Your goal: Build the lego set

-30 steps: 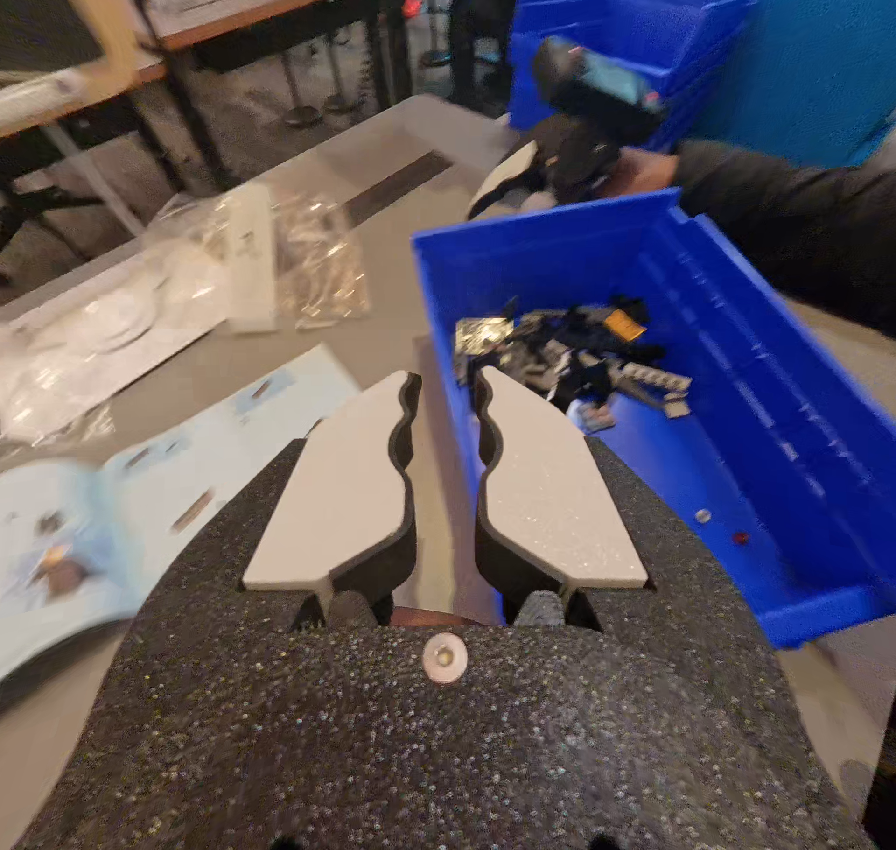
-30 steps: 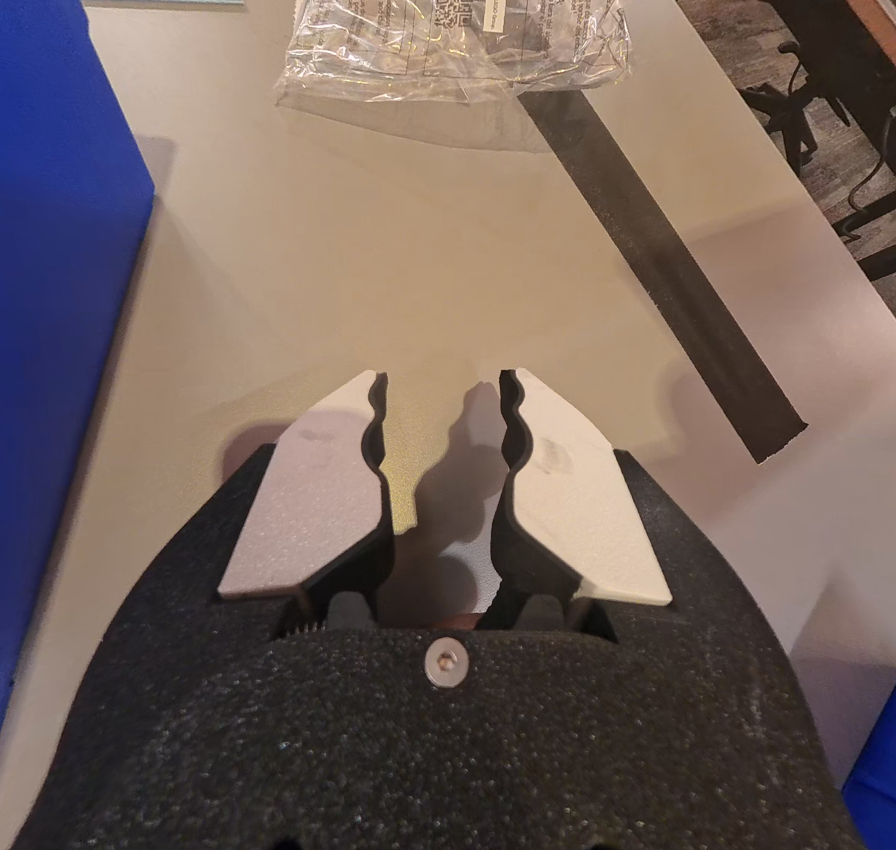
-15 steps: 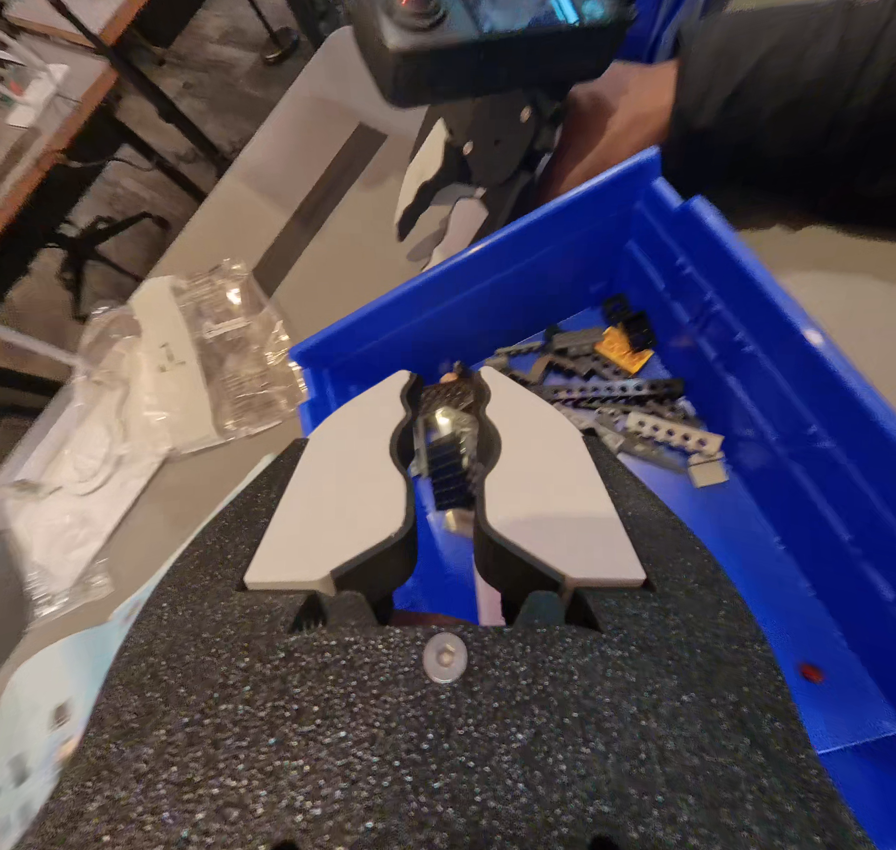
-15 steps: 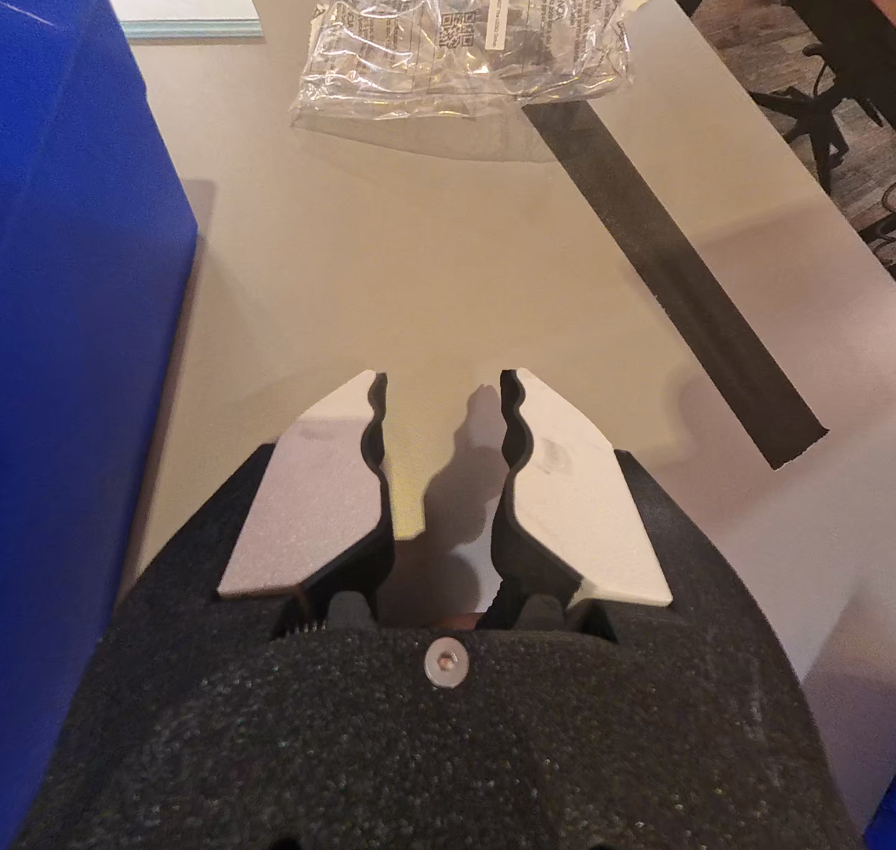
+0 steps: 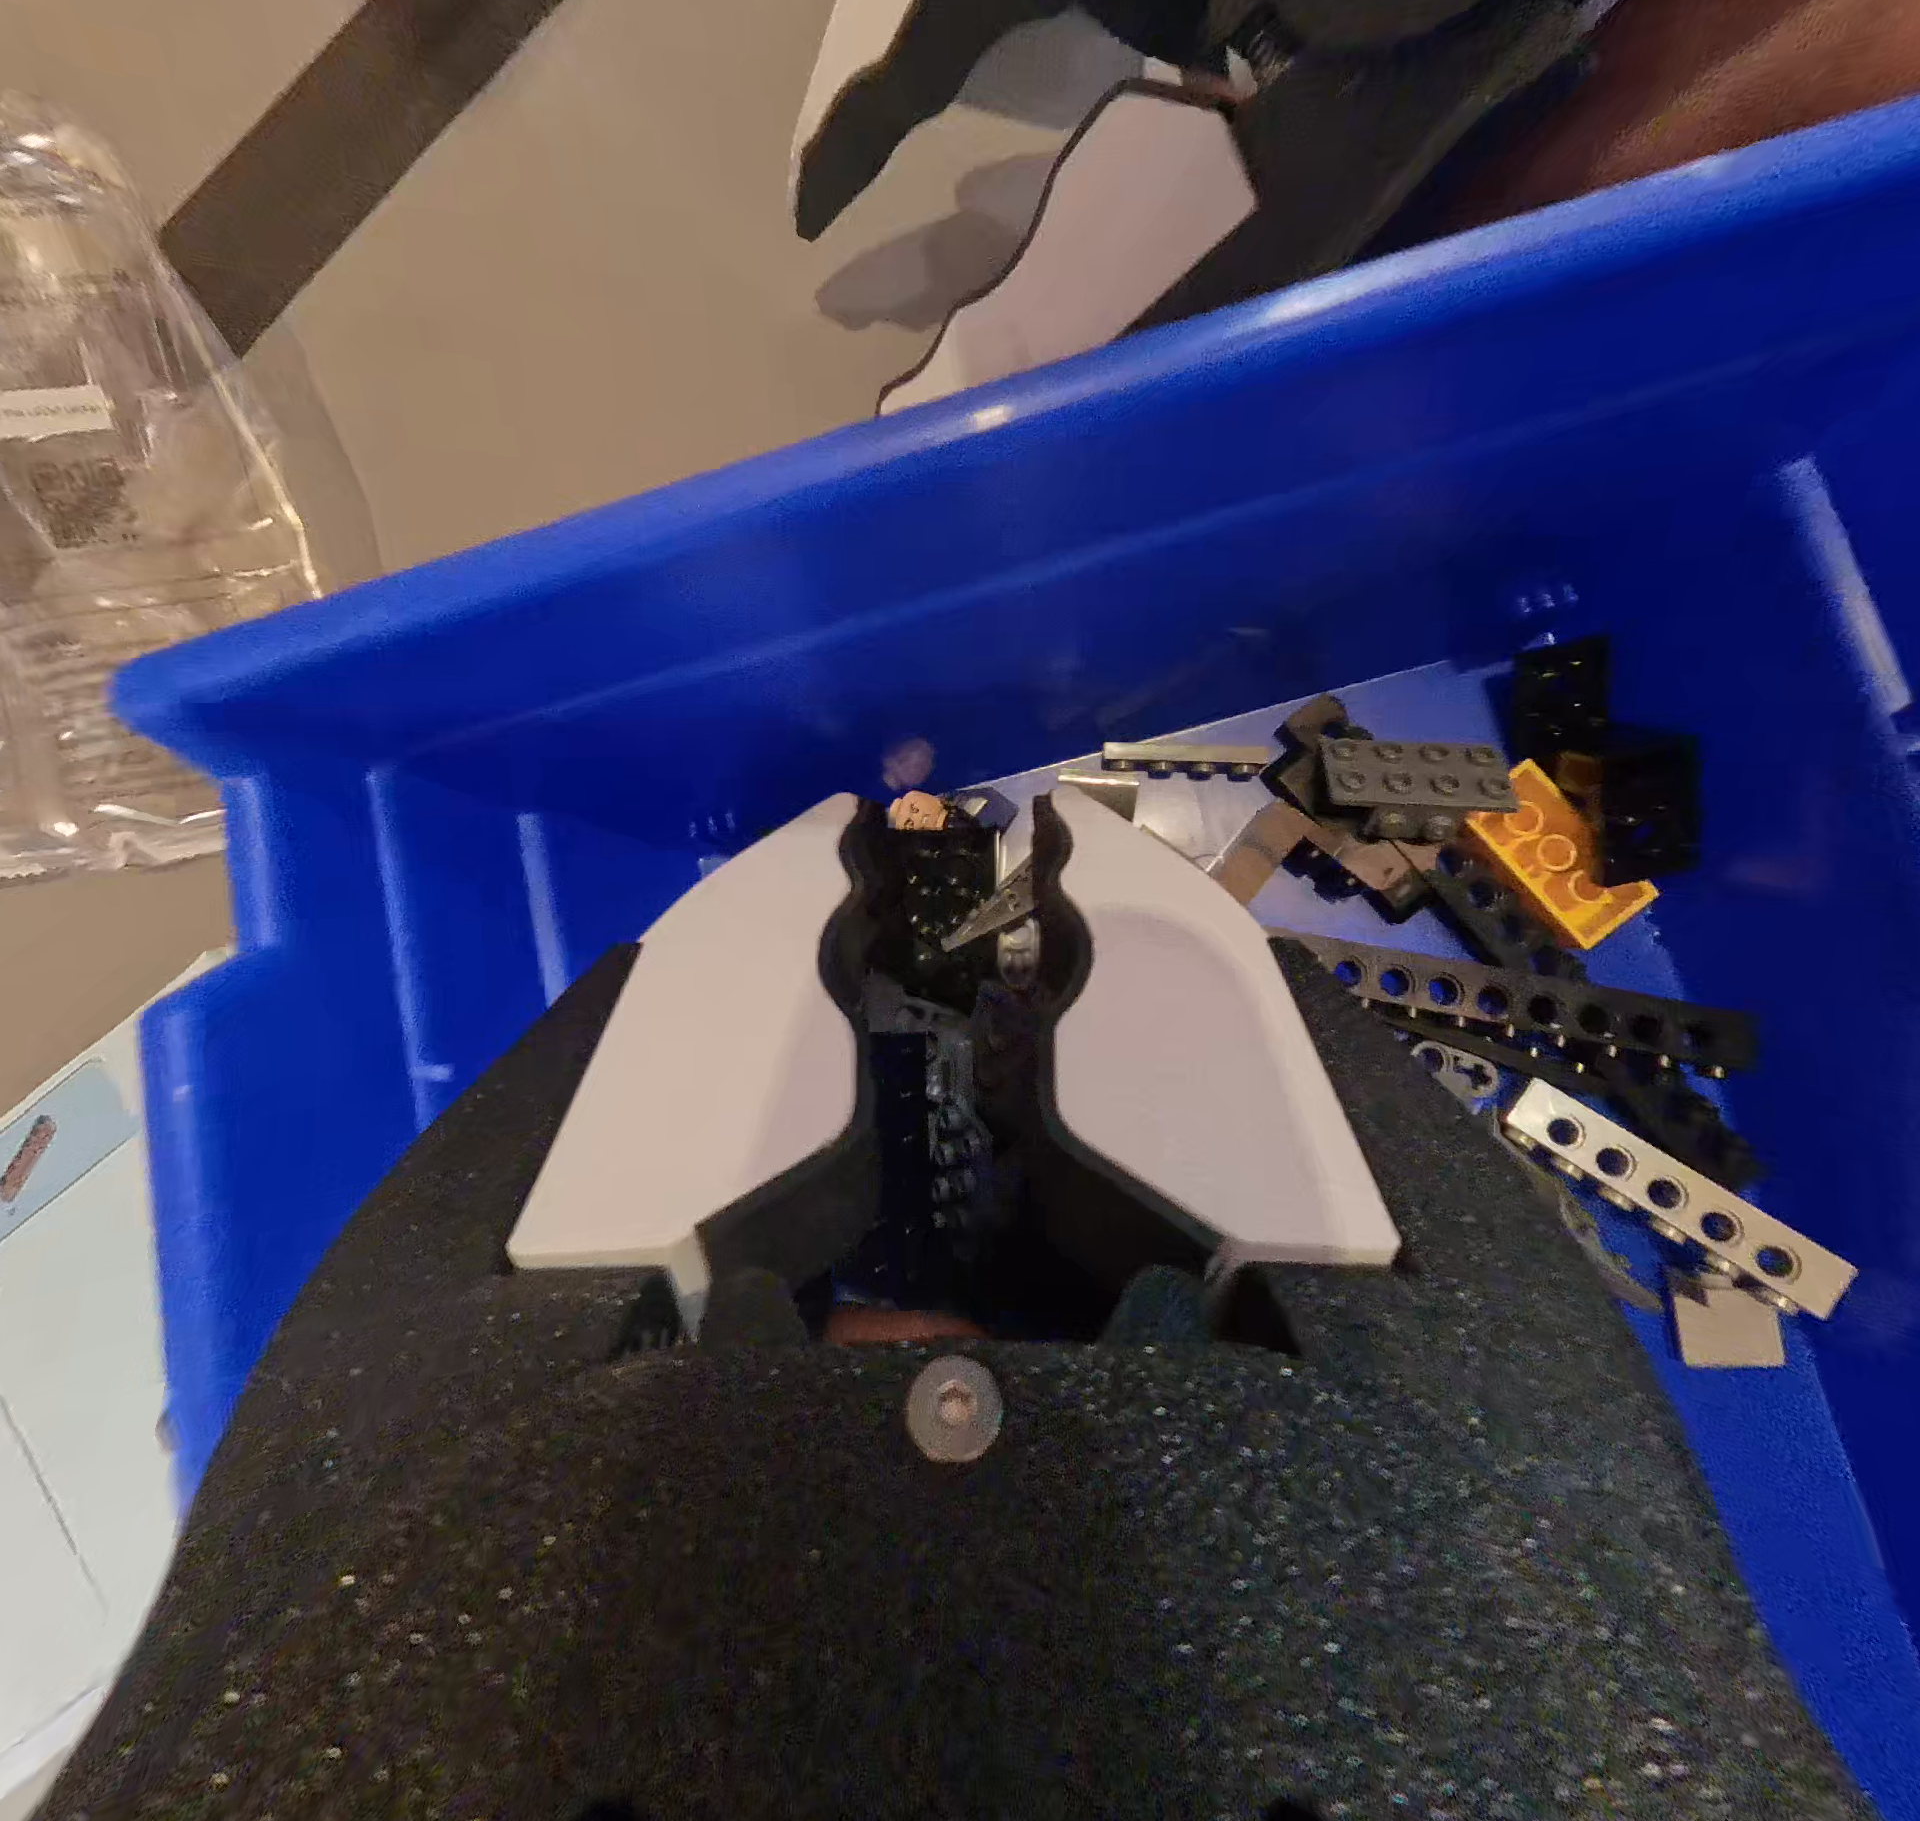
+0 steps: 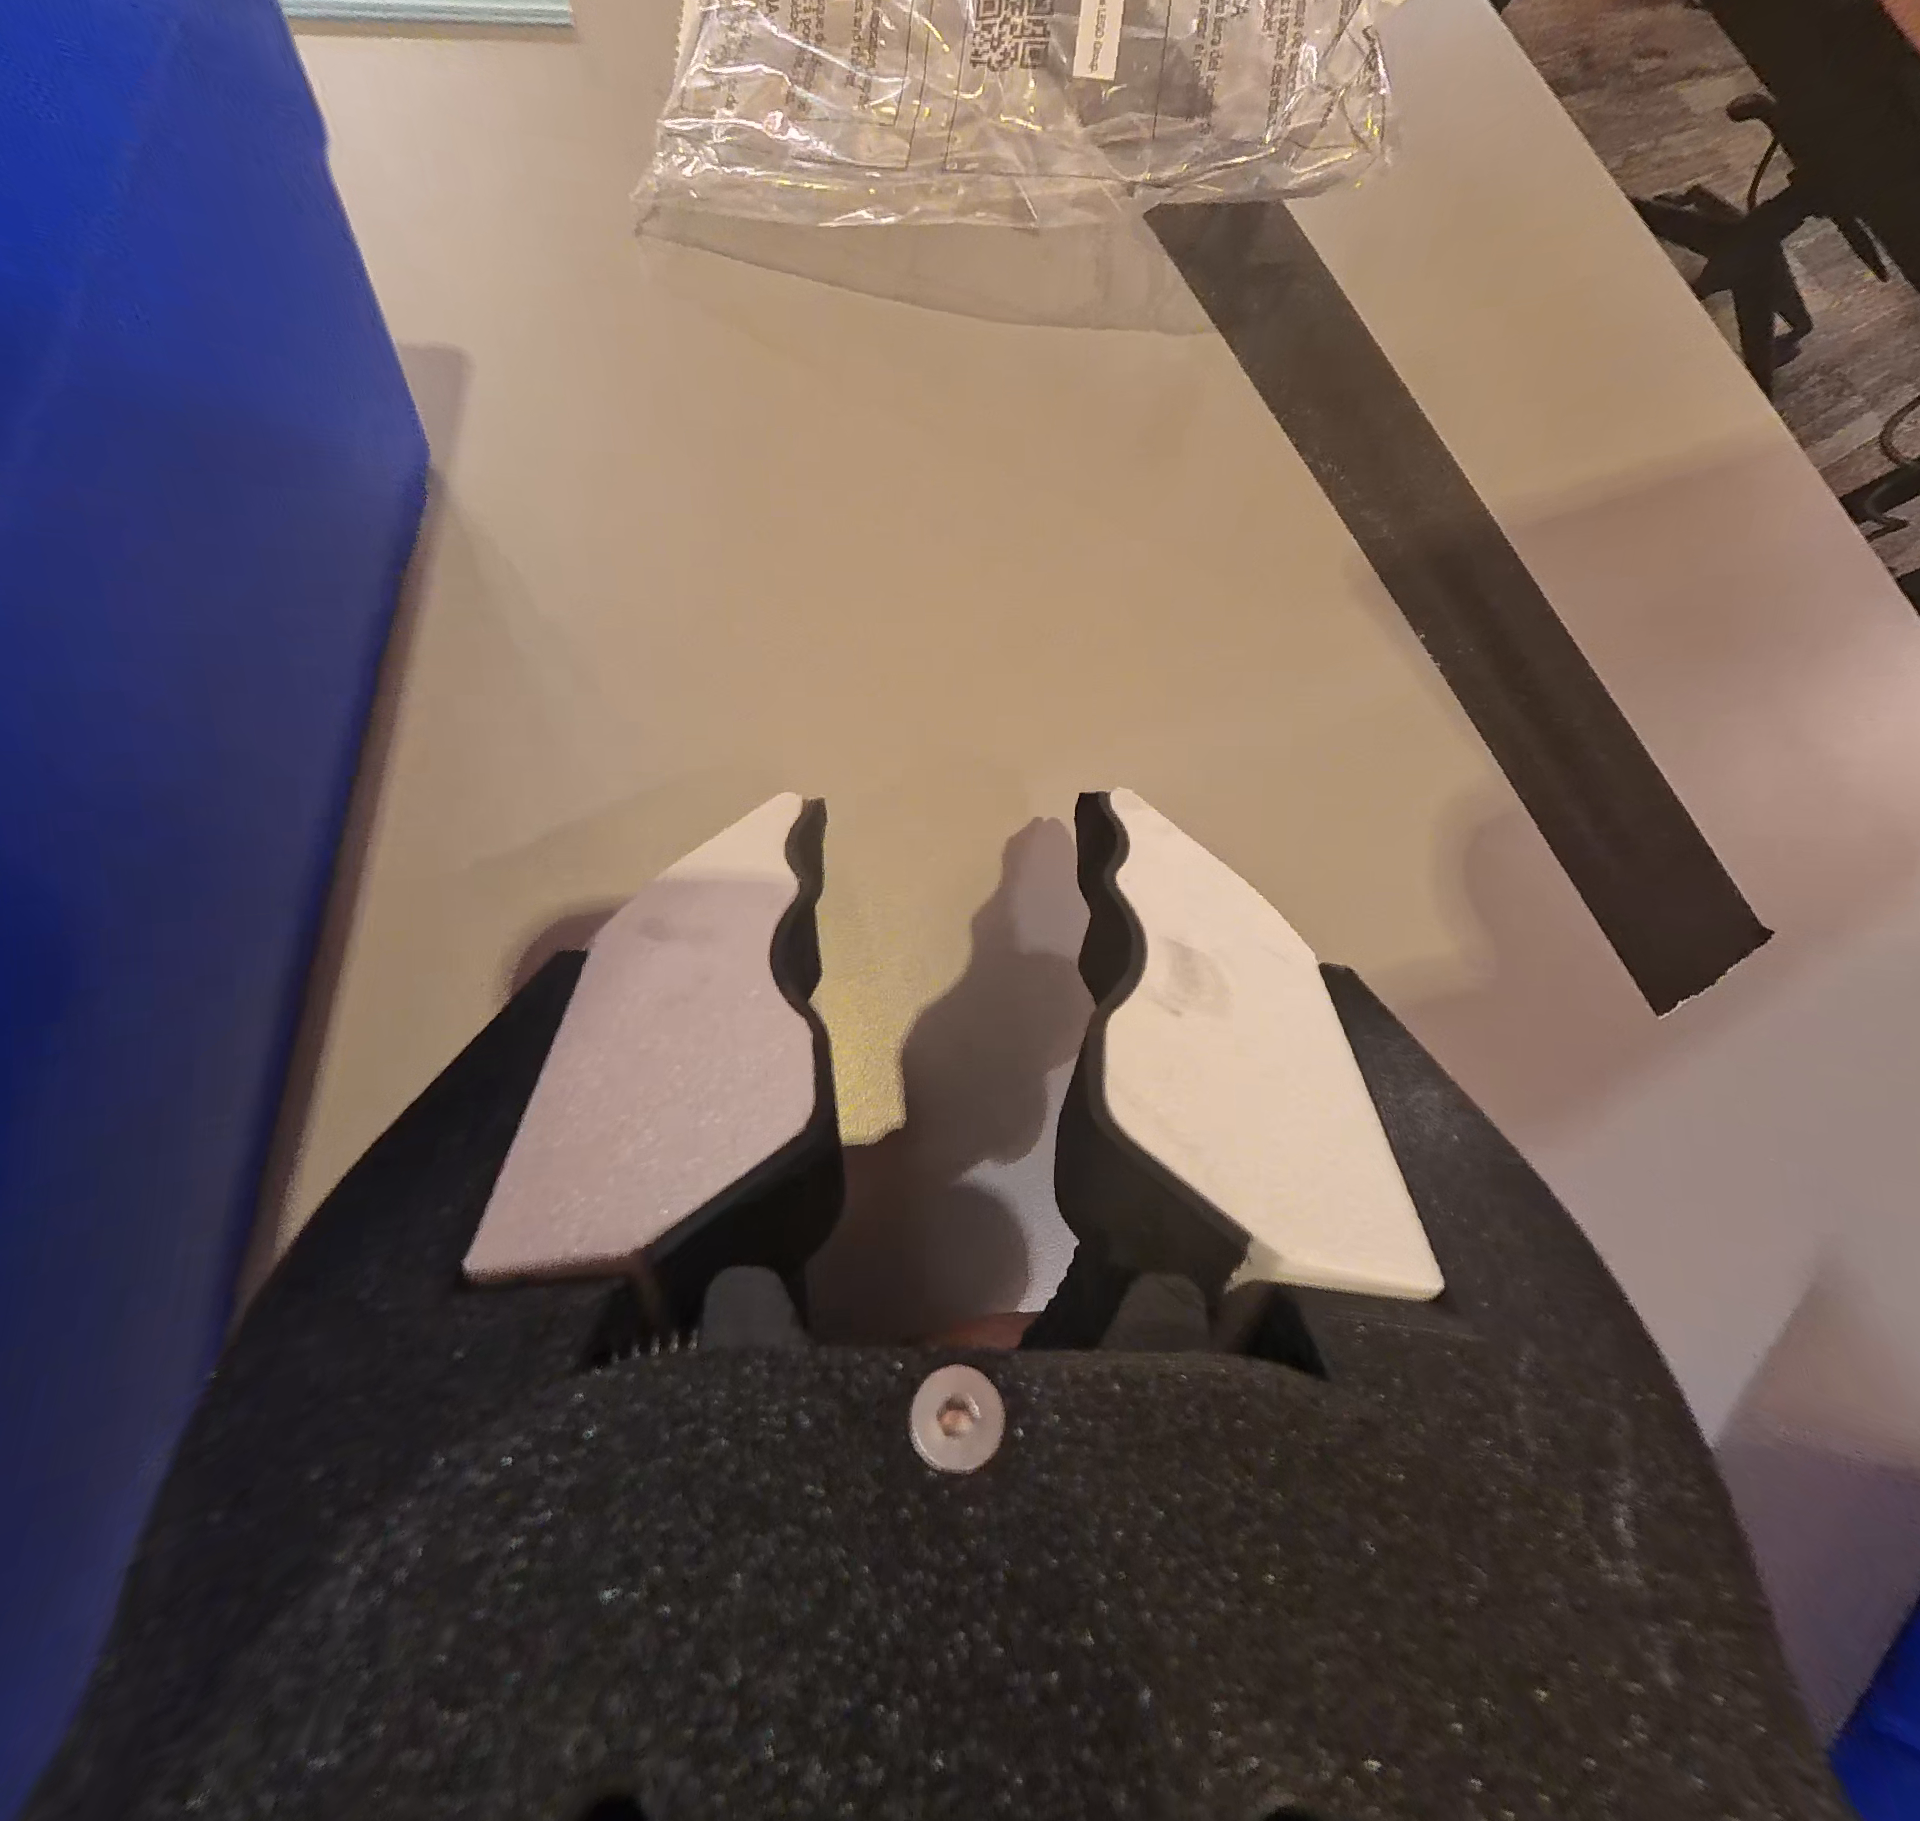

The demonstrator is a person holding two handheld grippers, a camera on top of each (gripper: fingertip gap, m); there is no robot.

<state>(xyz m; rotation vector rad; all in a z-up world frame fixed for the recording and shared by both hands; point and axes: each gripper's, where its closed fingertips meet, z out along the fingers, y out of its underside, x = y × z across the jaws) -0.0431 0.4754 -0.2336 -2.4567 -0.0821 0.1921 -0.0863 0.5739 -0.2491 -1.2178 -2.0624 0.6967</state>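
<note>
The left gripper is reaching into the blue bin, its fingers narrowly parted around a black studded plate in the pile of bricks; whether they press it, I cannot tell. The right gripper is hovering over the bench, fingers wide and bare, near a clear plastic bag.

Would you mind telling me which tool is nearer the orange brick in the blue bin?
Left. The left tool is down inside the blue bin, beside the orange brick. The right tool hovers over bare table outside the bin.
</note>
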